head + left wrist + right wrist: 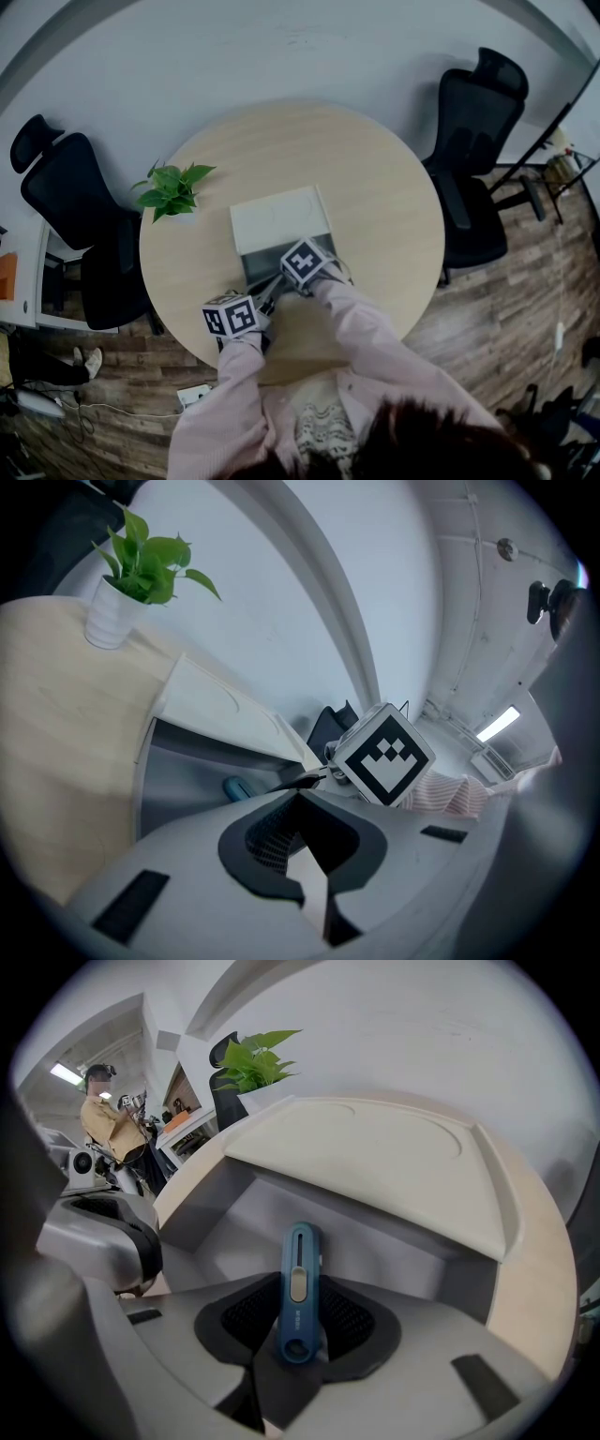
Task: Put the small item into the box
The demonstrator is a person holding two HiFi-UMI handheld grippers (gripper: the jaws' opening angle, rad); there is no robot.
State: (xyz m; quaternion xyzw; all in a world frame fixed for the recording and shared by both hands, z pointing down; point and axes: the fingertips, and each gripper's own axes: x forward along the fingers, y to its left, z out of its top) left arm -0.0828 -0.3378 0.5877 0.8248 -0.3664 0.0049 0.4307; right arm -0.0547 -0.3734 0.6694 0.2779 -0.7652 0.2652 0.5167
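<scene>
A round, pale wood table (384,197) fills the middle of the head view, with 2 black chairs (473,159) at its far sides. A box (281,220) sits at the table's centre. Its white lid lies folded back on the far side and its grey inside is open toward the person. A small plant (172,187) in a white pot stands left of the box, well apart from it.

The person's 2 sleeves reach in from the near edge. The right gripper (300,1330) points steeply down into the open box, inside its near wall. The left gripper (302,855) is just beside it at the box's near left edge and lies closer to level. Its jaws stand a little apart with nothing between them.

The blue item (298,1279) is a slim bar with a pale slider. It stands lengthwise between the right gripper's jaws, with the pads closed against the sides of its lower end. Its other end juts past the fingertips, down over the box's grey floor. In the left gripper view the item (234,787) shows inside the box, below the rim. Whether its tip touches the floor cannot be told.
</scene>
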